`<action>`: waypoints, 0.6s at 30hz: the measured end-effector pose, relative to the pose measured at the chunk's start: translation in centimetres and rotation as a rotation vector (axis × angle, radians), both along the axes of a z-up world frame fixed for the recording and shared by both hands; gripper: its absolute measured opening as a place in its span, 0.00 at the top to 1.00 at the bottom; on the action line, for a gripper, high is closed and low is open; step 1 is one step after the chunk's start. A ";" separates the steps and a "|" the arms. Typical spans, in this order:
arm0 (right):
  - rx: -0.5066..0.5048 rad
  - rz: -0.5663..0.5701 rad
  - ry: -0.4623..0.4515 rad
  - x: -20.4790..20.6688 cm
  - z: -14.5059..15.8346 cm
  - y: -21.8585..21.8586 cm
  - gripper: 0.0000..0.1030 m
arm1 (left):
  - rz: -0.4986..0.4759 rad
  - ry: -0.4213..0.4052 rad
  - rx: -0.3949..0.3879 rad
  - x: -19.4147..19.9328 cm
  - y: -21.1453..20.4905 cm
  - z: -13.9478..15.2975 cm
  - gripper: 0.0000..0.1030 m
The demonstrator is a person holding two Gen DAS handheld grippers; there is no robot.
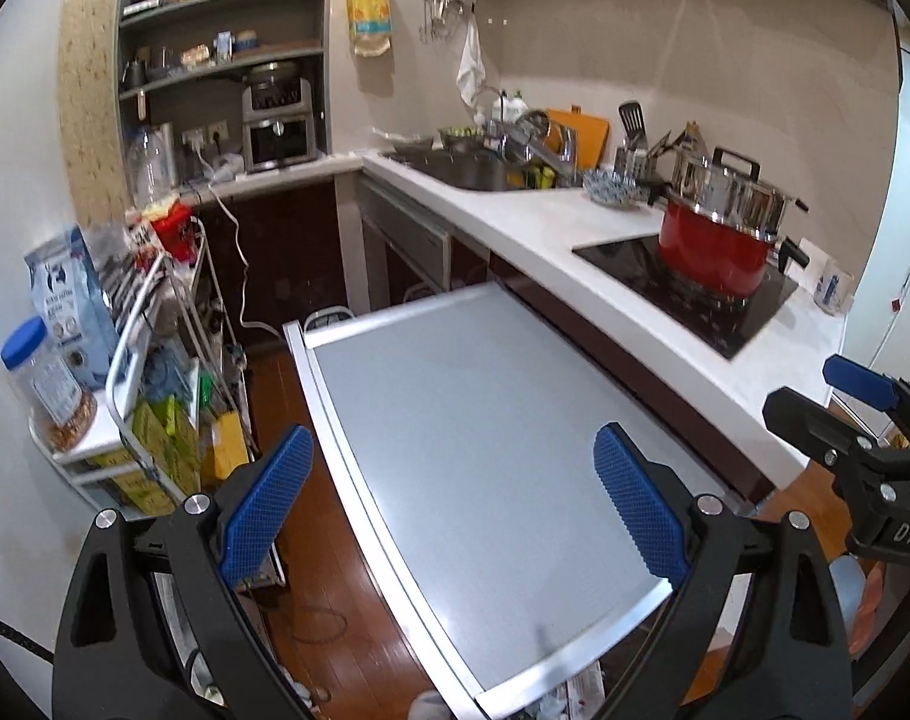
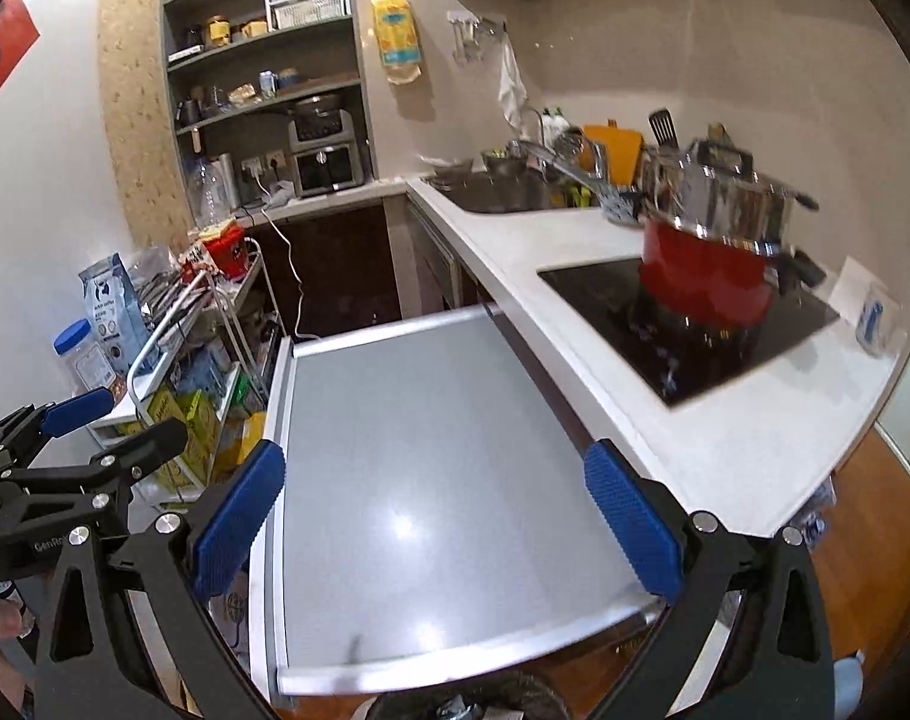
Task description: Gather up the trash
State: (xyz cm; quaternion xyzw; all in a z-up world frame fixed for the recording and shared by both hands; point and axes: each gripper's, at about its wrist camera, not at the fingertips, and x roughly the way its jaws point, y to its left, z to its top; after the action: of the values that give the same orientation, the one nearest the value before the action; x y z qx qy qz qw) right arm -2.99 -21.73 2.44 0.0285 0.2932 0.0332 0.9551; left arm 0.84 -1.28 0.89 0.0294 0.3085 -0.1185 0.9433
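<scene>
Both tongs (image 1: 449, 504) (image 2: 434, 510) gape over grey table (image 2: 431, 450); right view shows bin (image 2: 472, 699).

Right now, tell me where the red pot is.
The red pot sits on the black cooktop, right side in both views, beyond the grey pull-out table, past the sink.

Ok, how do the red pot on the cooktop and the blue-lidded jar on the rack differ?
The red pot is opaque, wide and squat; the jar is clear, tall and narrow, with brown contents low inside. The pot carries a stacked steel pot on top; the jar has a blue screw lid. The pot sits on the black cooktop, the jar on the white rack. Both stand upright.
</scene>
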 end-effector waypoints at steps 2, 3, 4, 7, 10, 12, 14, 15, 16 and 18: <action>-0.004 0.003 -0.023 0.3 0.8 0.3 0.04 | 0.007 -0.028 0.004 0.3 0.3 0.7 0.07; -0.004 0.006 -0.033 0.5 1.1 0.4 0.04 | 0.010 -0.034 0.005 0.4 0.3 0.9 0.07; -0.005 0.007 -0.045 0.8 1.5 0.6 0.04 | 0.011 -0.042 0.006 0.6 0.4 1.1 0.07; -0.015 0.009 -0.071 1.4 2.4 1.1 0.04 | 0.017 -0.053 0.006 1.2 0.7 1.7 0.07; -0.024 0.007 -0.091 1.8 3.0 1.5 0.04 | 0.021 -0.068 0.006 1.7 1.1 2.1 0.07; -0.026 0.005 -0.099 2.1 3.3 1.7 0.04 | 0.024 -0.076 0.008 2.1 1.3 2.4 0.07; -0.025 0.003 -0.102 2.5 3.4 1.9 0.04 | 0.028 -0.084 0.004 2.5 1.6 2.6 0.07; -0.024 0.002 -0.102 2.6 3.4 2.0 0.04 | 0.031 -0.091 0.002 2.6 1.7 2.7 0.07; -0.024 0.001 -0.103 2.7 3.4 2.1 0.04 | 0.033 -0.095 -0.001 2.8 1.8 2.8 0.03; -0.028 -0.001 -0.105 3.1 3.5 2.3 0.04 | 0.036 -0.108 -0.009 3.0 2.1 3.1 0.02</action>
State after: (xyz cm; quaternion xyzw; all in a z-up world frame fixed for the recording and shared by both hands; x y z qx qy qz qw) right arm 0.10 -19.46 5.93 0.0136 0.2431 0.0302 0.9694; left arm 3.87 0.79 3.98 0.0260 0.2572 -0.1011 0.9607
